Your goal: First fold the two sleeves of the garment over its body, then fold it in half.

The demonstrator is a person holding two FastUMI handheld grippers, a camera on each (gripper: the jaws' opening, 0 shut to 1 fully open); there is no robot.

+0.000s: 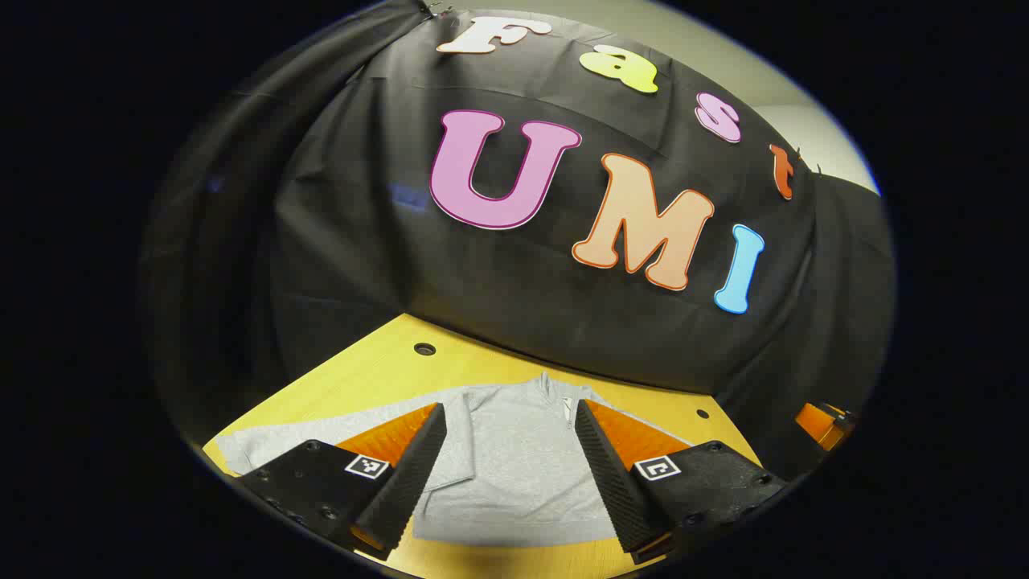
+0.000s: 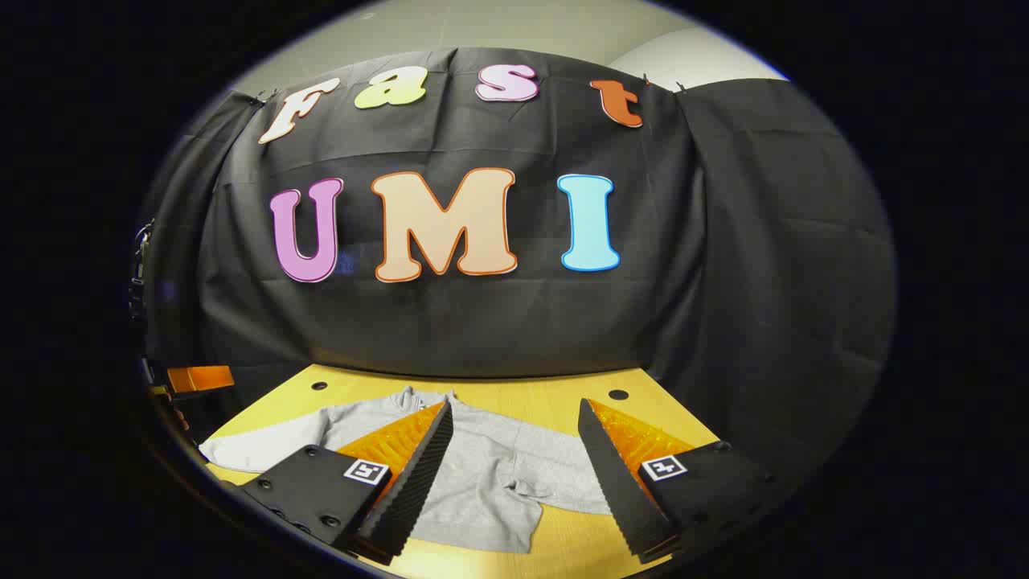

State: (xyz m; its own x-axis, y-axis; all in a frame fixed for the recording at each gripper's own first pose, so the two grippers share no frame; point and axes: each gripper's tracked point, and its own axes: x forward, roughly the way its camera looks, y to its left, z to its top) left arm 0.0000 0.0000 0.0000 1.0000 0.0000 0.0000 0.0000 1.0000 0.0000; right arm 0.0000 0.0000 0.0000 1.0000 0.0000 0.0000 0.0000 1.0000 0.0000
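A grey garment is seen spread flat on the yellow bench, ahead of and below the left hand-held gripper, whose fingers are held wide apart above the cloth with nothing between them. One sleeve is stretched out to that gripper's left. In the right gripper view, the garment is seen beneath the right hand-held gripper, likewise spread apart and empty, with a sleeve extended to its left and the collar at the far side.
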